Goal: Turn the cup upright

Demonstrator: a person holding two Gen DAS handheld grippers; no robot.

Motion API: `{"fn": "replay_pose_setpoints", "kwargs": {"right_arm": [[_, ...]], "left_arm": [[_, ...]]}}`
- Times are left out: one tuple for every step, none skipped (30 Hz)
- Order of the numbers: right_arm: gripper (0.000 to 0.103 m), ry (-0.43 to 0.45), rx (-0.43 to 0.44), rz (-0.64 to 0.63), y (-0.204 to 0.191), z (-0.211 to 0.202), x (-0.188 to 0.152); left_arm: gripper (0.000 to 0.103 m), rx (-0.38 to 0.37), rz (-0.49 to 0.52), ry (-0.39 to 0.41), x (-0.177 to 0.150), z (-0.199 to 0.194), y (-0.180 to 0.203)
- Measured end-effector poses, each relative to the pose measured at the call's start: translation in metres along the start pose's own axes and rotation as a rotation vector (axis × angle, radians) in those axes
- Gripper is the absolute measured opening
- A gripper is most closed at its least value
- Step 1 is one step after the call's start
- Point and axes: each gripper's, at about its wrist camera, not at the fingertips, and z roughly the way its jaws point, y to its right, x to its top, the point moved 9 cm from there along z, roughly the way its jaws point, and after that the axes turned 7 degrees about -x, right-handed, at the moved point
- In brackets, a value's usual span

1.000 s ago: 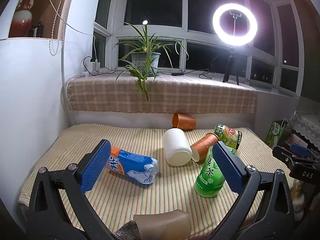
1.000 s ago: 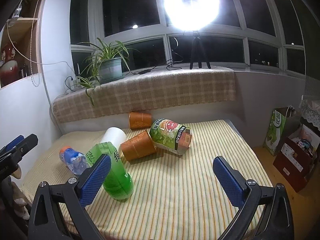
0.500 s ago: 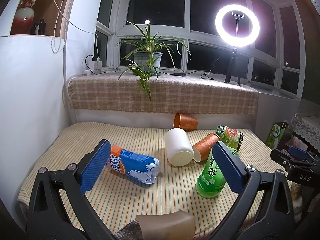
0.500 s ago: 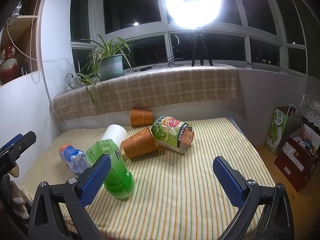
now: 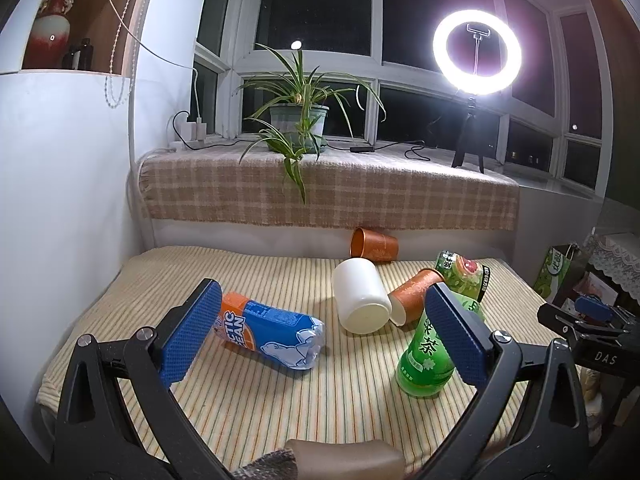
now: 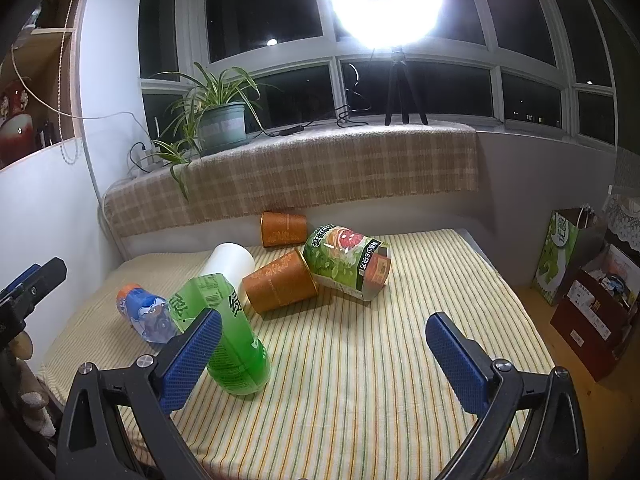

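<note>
Since the earlier pictures both cameras have shifted only a little, and the things on the striped cloth [image 6: 380, 360] lie as they did. The left gripper [image 5: 326, 338] has its blue pads spread wide, with nothing between them. The right gripper [image 6: 324, 356] is also spread wide and empty, above the bare right part of the cloth.

The white cup [image 5: 361, 296] lies on its side near the middle of the cloth, its flat bottom turned toward the left camera. Just beside it, to the right, an orange paper cup [image 5: 414, 292] also lies on its side and seems to touch it. A second orange cup [image 5: 374, 245] lies on its side further back, close to the wall under the window sill.

A green tea bottle [image 5: 430, 354] lies tilted in front of the right pad of the left gripper. A blue and orange bottle [image 5: 272, 330] lies on its side at the left. A green can with a grapefruit picture [image 6: 348, 262] lies against the orange paper cup. On the sill stand a potted plant [image 5: 298, 120] and a lit ring light [image 5: 477, 52].
</note>
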Motion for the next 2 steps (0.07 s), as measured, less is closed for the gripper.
{"fn": "replay_pose_setpoints", "kwargs": {"right_arm": [[0.103, -0.001, 0.000, 0.000, -0.0002, 0.0006, -0.0005], [0.103, -0.003, 0.001, 0.002, -0.0003, 0.0018, -0.0012]], "left_arm": [[0.103, 0.000, 0.000, -0.002, -0.0004, 0.0005, -0.0005], [0.103, 0.001, 0.000, -0.002, -0.0005, 0.0003, -0.0005]]}}
